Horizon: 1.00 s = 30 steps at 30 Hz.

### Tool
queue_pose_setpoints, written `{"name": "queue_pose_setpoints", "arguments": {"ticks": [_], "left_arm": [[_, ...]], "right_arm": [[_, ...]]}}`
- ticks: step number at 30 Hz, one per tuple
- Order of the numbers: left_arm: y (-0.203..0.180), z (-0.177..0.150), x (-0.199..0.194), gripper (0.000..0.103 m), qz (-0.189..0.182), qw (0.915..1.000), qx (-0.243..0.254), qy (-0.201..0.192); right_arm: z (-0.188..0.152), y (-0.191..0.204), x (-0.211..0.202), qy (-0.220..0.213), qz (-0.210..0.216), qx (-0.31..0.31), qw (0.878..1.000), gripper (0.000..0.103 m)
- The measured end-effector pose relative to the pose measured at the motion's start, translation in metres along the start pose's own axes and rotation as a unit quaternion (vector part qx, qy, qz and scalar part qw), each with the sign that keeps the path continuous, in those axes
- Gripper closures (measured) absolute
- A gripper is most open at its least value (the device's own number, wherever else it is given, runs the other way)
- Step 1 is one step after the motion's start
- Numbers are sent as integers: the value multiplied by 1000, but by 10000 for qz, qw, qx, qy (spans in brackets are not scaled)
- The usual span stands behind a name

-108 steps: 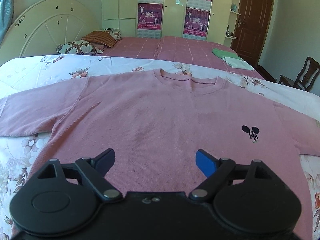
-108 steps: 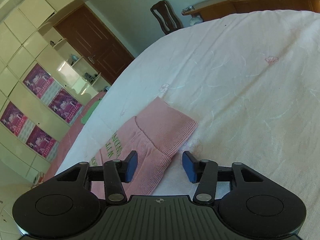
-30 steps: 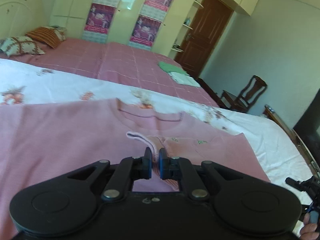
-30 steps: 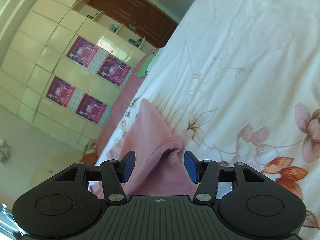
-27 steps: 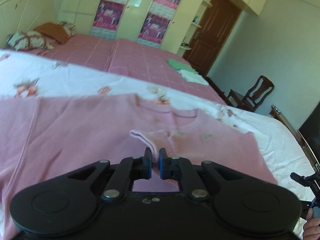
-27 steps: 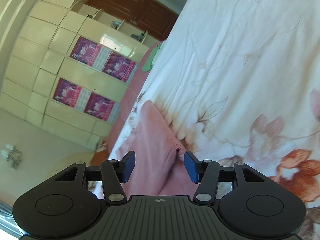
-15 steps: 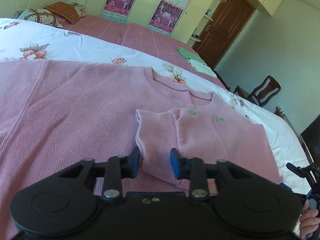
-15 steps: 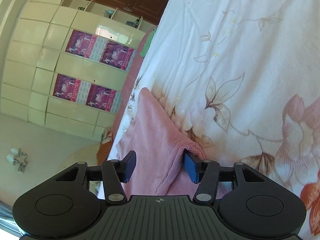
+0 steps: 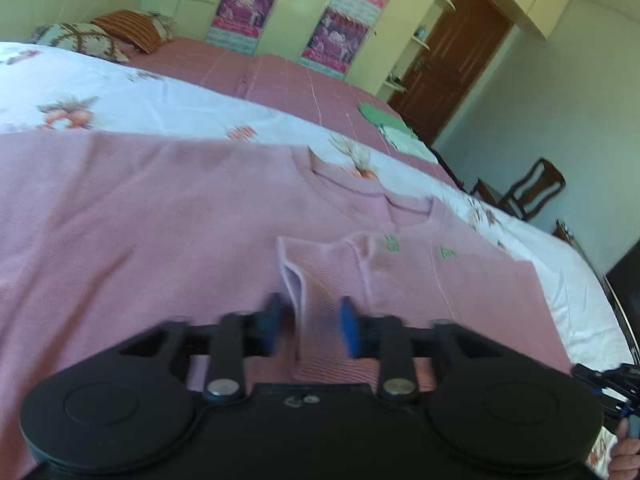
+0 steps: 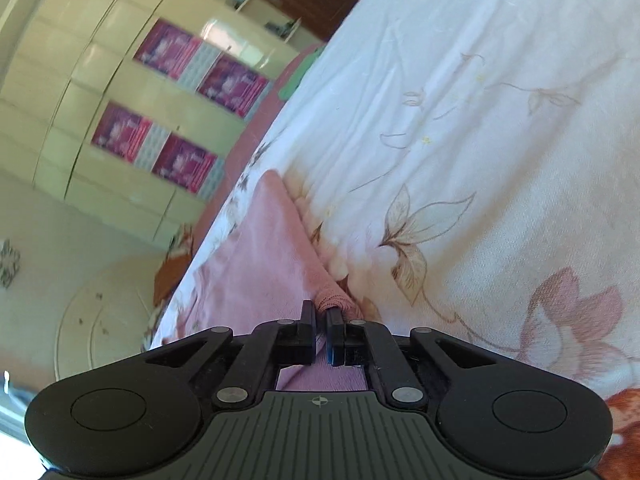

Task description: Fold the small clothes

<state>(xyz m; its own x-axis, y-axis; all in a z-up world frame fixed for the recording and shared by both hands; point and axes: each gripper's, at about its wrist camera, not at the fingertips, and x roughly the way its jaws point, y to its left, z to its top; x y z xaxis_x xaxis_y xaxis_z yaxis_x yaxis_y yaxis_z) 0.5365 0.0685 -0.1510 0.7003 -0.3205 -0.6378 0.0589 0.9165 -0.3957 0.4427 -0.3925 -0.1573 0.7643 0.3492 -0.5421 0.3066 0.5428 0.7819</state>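
A pink knitted sweater lies flat on the flowered bedsheet, its right side folded over the body with the sleeve cuff on top. My left gripper is open just above that cuff, one finger on each side, not gripping it. In the right wrist view the right gripper is shut on the bunched right edge of the sweater, which lies on the sheet. The right gripper also shows at the lower right of the left wrist view.
A second bed with a pink cover holds folded green and white clothes and pillows. A wardrobe, a brown door and a wooden chair stand beyond.
My left gripper has opened and let go of the sleeve cuff, which now lies on the sweater body. My right gripper has closed on the sweater's right edge.
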Motion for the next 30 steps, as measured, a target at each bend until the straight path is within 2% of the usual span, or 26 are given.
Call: {"name": "queue_pose_setpoints", "arguments": {"ticks": [1,2,3,6,9,11,13,14,15,16,17,18,19,22,24,25,28,30], "left_arm": [[3,2,-4,38,8,9999,-6,-136],[5,6,-5,36,1,9998,10,-209],[6,12,-2,42,-46,9998,28,-198],[0,24,16,54,-132,9998,121,-49],[-11,26,37,58,118,9988,458,131],[-18,24,42,63,252,9973,687,96],[-26,21,46,81,361,9952,911,71],[-28,21,47,93,309,9948,973,76],[-31,21,46,94,329,9942,1022,49],[-34,20,45,95,369,9933,1094,0],[-34,21,43,96,379,9926,1147,-125],[-34,22,40,96,408,9924,1134,-244],[-33,21,41,96,522,9918,1142,-238],[-27,19,47,94,496,9921,1143,-116],[-27,21,40,76,665,9909,1166,-130],[-27,21,32,76,761,9903,1142,-198],[-30,15,-2,77,578,9913,1057,-525],[-42,4,-11,75,304,9927,1073,-466]], "right_arm": [[1,5,-8,0,27,-148,9999,88],[3,9,-19,-145,86,-362,9992,66],[5,15,-27,-345,86,-599,9976,49],[24,31,-19,-516,62,-1041,9932,49],[50,45,20,-376,83,-1232,9916,49],[63,54,49,-262,-29,-1465,9889,52],[70,58,75,-91,-139,-1628,9865,56],[71,58,88,-10,-265,-1698,9851,57],[72,59,99,65,-414,-1764,9834,63],[71,58,108,128,-453,-1833,9819,73],[69,57,116,264,-439,-1936,9797,101],[67,56,121,314,-523,-2026,9774,101],[65,55,123,287,-610,-2130,9747,101],[63,49,122,219,-663,-2077,9757,101],[61,56,119,150,-841,-2205,9716,101],[59,60,113,90,-925,-2240,9701,101],[44,68,78,95,-596,-2511,9661,101],[22,78,58,205,-469,-2954,9540,101]]}}
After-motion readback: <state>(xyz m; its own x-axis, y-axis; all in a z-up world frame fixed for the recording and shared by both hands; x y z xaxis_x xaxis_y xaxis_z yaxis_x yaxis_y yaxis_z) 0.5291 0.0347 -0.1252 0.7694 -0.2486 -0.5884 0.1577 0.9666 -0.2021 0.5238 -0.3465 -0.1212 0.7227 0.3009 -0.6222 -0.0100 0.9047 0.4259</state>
